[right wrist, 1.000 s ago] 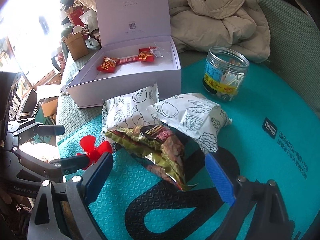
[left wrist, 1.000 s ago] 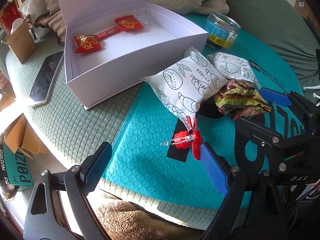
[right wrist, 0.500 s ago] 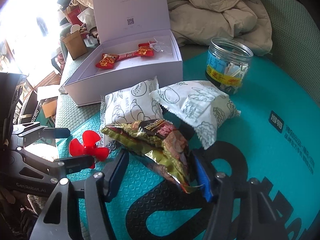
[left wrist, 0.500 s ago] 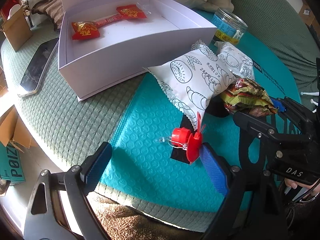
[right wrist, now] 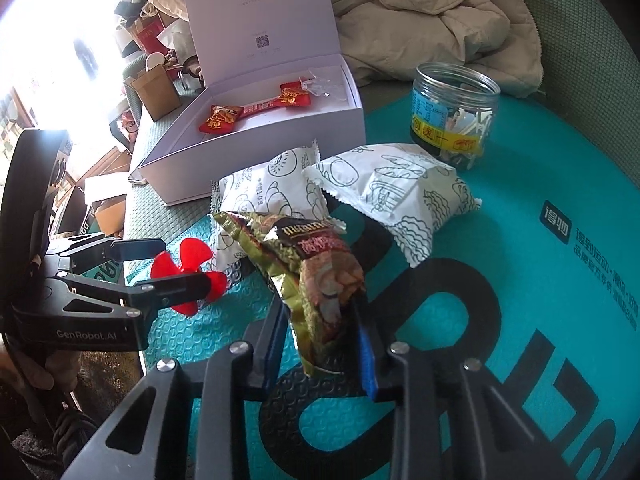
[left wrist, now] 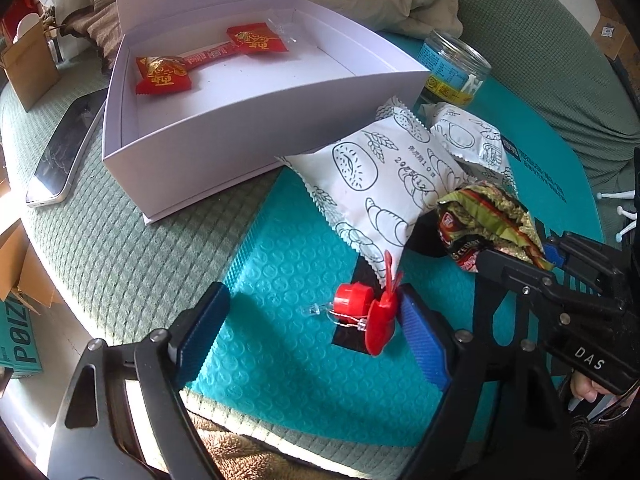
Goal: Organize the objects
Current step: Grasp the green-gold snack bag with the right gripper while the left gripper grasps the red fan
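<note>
A red toy fan (left wrist: 376, 316) with a red cap and a clear LED lies on the teal bubble mailer (left wrist: 280, 272). My left gripper (left wrist: 308, 332) straddles it with its jaws closing. The fan sits right by the right blue pad (left wrist: 420, 340), and the left pad stands well clear of it. My right gripper (right wrist: 320, 328) is shut on the lower end of a crumpled green-and-gold snack packet (right wrist: 316, 264), both pads pressing on its sides. In the left wrist view that gripper (left wrist: 536, 258) grips the snack packet (left wrist: 484, 216) at the right. The open white box (left wrist: 256, 128) holds red candy packets (left wrist: 162, 74).
Two white pastry packets (left wrist: 372, 184) (right wrist: 400, 192) lie between the box and the snack packet. A clear jar (right wrist: 456, 116) stands behind them. A phone (left wrist: 64, 152) lies left of the box. A beige jacket (right wrist: 432, 20) is heaped at the back, and cardboard boxes (left wrist: 28, 64) stand beyond the left edge.
My right gripper's jaws have shut on the snack packet. My left gripper's jaws have narrowed a little around the red fan. Both hands stayed nearly in place.
</note>
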### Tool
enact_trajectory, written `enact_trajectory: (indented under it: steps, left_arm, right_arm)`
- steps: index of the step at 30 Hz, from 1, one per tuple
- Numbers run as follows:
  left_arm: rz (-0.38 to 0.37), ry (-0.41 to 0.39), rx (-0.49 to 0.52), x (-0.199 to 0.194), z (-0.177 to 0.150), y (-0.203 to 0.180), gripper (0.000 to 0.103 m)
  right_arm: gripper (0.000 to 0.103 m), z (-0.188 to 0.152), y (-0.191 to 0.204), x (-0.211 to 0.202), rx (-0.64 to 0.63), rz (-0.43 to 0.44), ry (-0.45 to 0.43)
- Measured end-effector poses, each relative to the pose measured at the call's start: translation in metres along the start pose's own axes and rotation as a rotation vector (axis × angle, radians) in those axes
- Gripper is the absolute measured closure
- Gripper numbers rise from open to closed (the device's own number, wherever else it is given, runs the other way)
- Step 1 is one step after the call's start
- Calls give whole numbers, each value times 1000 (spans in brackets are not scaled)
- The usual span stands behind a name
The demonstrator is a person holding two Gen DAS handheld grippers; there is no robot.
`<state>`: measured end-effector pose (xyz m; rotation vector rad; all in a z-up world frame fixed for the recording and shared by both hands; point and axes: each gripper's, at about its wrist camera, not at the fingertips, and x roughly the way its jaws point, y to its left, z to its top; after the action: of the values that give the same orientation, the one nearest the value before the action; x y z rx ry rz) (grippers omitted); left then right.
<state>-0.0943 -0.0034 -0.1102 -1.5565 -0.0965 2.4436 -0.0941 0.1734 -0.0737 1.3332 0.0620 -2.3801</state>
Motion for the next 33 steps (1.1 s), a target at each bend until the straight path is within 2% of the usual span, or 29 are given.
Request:
enact_trajectory:
  steps: [10, 18, 22, 24, 33]
  left_arm:
    - [8, -30, -22, -5, -7, 8, 39]
    - [-1, -49, 9, -11, -11, 1, 40]
    - [6, -72, 9, -14, -9, 3, 39]
    - [5, -78, 10, -14, -8, 3, 39]
    - [4, -53, 36, 0, 1, 2, 39]
  right_arm:
    - [72, -22, 5, -18, -22, -17, 17]
    - [71, -33, 11, -31, -55, -1, 15]
    - [45, -30, 12, -30, -64, -20, 1]
    - [37, -28, 12, -29, -74, -21, -4]
    - [34, -18, 6, -8, -66, -29, 6]
